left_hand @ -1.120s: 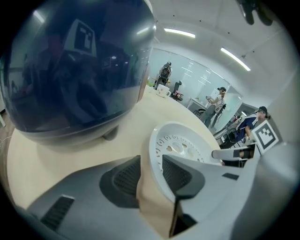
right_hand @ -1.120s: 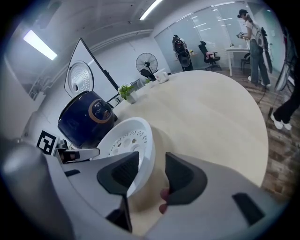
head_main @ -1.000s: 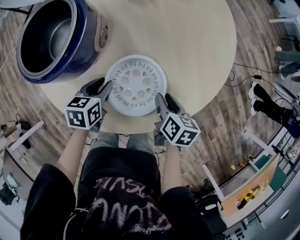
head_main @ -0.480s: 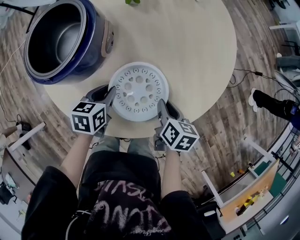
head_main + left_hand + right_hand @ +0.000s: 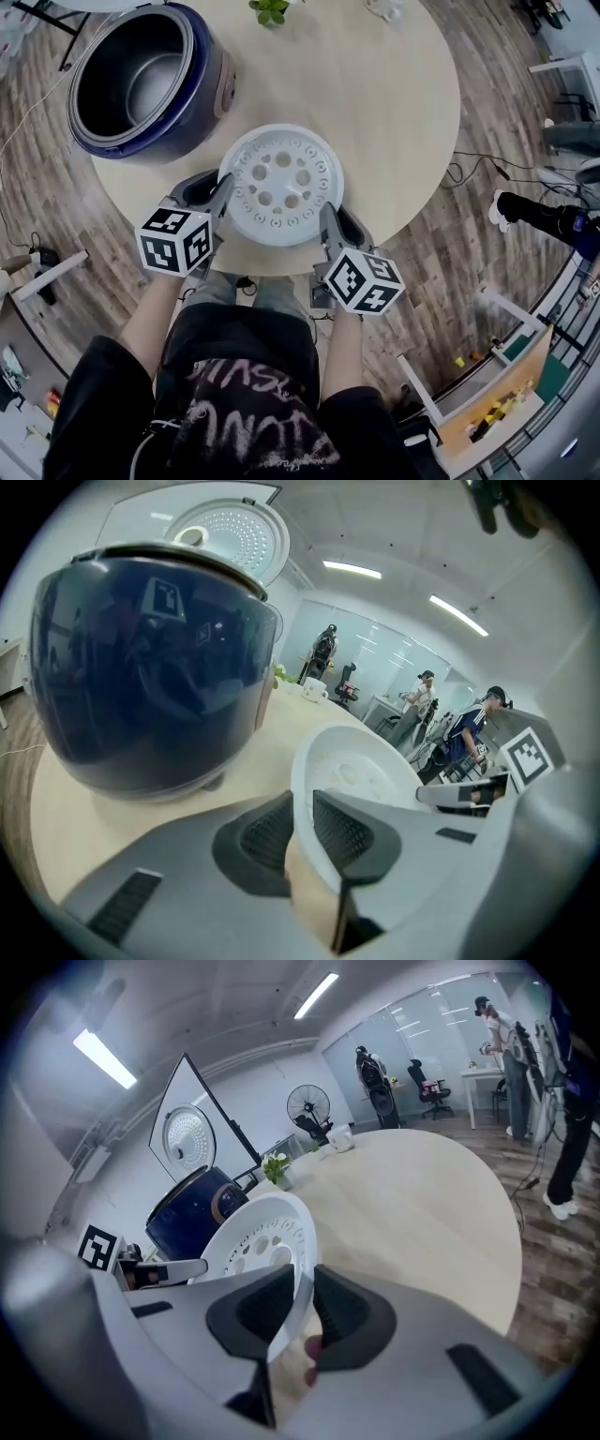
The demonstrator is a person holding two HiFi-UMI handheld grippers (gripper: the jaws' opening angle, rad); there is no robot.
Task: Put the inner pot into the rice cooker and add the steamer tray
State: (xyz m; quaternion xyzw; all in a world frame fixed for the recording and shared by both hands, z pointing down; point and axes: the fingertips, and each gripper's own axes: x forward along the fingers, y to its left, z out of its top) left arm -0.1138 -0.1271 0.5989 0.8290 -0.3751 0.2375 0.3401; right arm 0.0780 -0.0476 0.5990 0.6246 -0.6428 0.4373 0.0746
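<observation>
Round white perforated plastic steamer tray (image 5: 281, 186), pinched at opposite rims by my left gripper (image 5: 222, 187) and right gripper (image 5: 326, 216), jaws having just closed on it. Beyond the left one, the glossy navy rice cooker (image 5: 202, 89), inner pot (image 5: 141, 80) inside, on a pale round table (image 5: 394, 103); only gripper views show its raised lid (image 5: 230, 536).

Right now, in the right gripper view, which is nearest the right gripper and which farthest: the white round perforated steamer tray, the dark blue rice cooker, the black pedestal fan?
1. White round perforated steamer tray: rim between the jaws of the right gripper, which have just closed on it.
2. Dark blue rice cooker: left, on the table.
3. Black pedestal fan: beyond the table, by the wall.
</observation>
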